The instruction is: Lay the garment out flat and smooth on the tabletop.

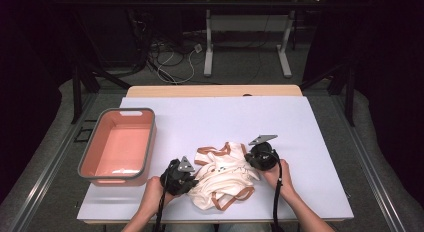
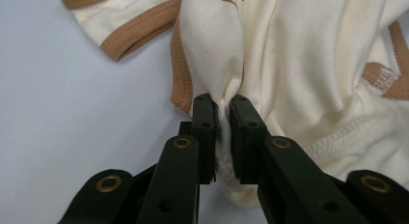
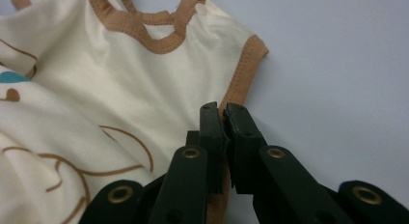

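Cream garment with tan-brown trim lies crumpled on the white table top, near the edge closest to the person and to the right of the pink basket. Small printed figures show on its upper face; trimmed openings lie at its far side and near side.

Left gripper sits at the garment's left edge. In the left gripper view its jaws pinch a bunched fold of cream fabric, pads pressed on the cloth with just a thin gap between them.

Right gripper sits at the garment's upper right edge. In the right gripper view its jaws are clamped on the tan trimmed hem of a sleeve-like opening.

The basket stands well apart from the garment, to its left, at the table's left edge. Beyond the table, cables lie on the floor by a second table's legs.
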Demonstrator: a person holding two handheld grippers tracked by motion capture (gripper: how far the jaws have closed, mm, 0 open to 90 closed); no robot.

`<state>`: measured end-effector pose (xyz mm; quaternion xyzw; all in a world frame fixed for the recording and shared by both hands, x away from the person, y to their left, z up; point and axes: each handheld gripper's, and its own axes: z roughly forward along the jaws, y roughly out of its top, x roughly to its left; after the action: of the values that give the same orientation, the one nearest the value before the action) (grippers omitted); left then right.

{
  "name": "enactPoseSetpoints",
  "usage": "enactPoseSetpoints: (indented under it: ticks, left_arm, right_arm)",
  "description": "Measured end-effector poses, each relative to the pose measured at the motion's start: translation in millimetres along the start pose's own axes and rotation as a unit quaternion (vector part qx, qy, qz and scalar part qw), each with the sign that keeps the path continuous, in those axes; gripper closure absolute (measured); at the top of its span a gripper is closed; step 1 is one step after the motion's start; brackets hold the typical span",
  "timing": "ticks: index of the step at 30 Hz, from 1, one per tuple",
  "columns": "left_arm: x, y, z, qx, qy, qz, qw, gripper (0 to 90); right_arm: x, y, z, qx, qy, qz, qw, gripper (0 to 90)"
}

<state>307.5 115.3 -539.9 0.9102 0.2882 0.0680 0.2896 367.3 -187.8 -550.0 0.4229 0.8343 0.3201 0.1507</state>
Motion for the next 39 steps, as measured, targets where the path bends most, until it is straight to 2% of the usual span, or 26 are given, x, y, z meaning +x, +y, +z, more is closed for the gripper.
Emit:
enactPoseSetpoints:
  ticks: [2,4,6,7,8,12,14,16,17,18,20,24,27,29,31,32,33,37,39]
  left_arm:
    - [1.0,-1.4,-1.7,-0.002,-0.002,-0.007,1.0000,81.1]
    - [1.0,-0.8,-2.7,0.003,-0.003,-0.005,1.0000,78.9]
    - [-0.7,0.3,-3.5,-0.001,0.002,-0.006,1.0000,73.6]
    - [-1.3,1.8,-4.9,-0.001,0.007,-0.009,0.9999,69.8]
    - [-1.1,2.7,-6.0,-0.002,0.009,-0.007,0.9999,64.2]
    - [0.8,8.3,-13.3,-0.018,0.020,-0.014,0.9995,57.3]
    - [2.3,10.5,-16.1,-0.030,0.032,-0.021,0.9988,54.2]
    - [4.2,12.9,-18.1,-0.043,0.039,-0.032,0.9978,52.4]
    - [5.1,14.5,-19.2,-0.045,0.037,-0.035,0.9977,51.7]
    - [5.7,15.9,-19.9,-0.051,0.041,-0.038,0.9971,50.8]
    - [7.9,18.5,-21.3,-0.060,0.050,-0.043,0.9960,49.3]
    - [16.3,24.7,-16.2,-0.069,0.070,-0.063,0.9931,48.3]
    - [24.4,31.7,-5.7,-0.063,0.083,-0.075,0.9918,48.6]
    - [30.3,36.9,4.6,-0.049,0.089,-0.080,0.9916,48.7]
    - [38.0,41.3,14.1,-0.034,0.082,-0.097,0.9913,48.5]
    - [42.2,43.2,18.2,-0.025,0.081,-0.097,0.9917,48.5]
    - [44.4,44.6,22.5,-0.026,0.083,-0.105,0.9907,48.1]
    - [47.9,47.5,36.5,-0.007,0.080,-0.109,0.9908,47.8]
    - [47.4,48.2,38.8,-0.009,0.079,-0.113,0.9904,47.9]
  right_arm:
    - [-0.6,-1.6,-1.6,0.003,-0.001,-0.003,1.0000,85.2]
    - [0.2,-2.1,-2.0,0.004,0.002,-0.001,1.0000,81.6]
    - [-0.6,-2.1,-2.8,-0.002,-0.001,-0.005,1.0000,78.2]
    - [-0.6,-1.5,-4.7,0.005,0.000,-0.004,1.0000,76.3]
    - [-0.9,-1.6,-5.3,-0.005,-0.003,-0.002,1.0000,73.7]
    - [-4.6,-2.0,-7.3,-0.008,0.001,0.001,1.0000,69.6]
    - [-6.5,-2.6,-7.4,-0.017,0.002,0.003,0.9999,68.7]
    - [-7.7,-2.2,-9.3,-0.012,-0.002,-0.005,0.9999,68.1]
    - [-6.5,-1.8,-11.3,-0.003,-0.004,0.002,1.0000,67.9]
    - [-7.3,-1.9,-10.7,-0.011,-0.005,-0.009,0.9999,67.4]
    - [-7.3,-2.0,-11.8,-0.010,-0.005,-0.012,0.9999,66.2]
    - [-7.4,-2.9,-10.7,-0.012,0.002,-0.003,0.9999,64.3]
    - [-6.3,-2.5,-11.8,-0.014,0.002,-0.006,0.9999,63.8]
    - [-5.3,-2.3,-12.8,-0.015,0.004,-0.006,0.9999,63.7]
    - [-5.1,-2.7,-13.3,-0.012,0.005,-0.002,0.9999,63.3]
    - [-5.1,-2.9,-13.1,-0.012,0.005,-0.002,0.9999,63.1]
    - [-5.8,-3.0,-12.7,-0.012,0.006,-0.004,0.9999,63.1]
    - [-6.2,-3.6,-11.9,-0.015,0.005,0.000,0.9999,62.6]
    - [-5.9,-3.5,-11.9,-0.015,0.004,0.000,0.9999,62.5]
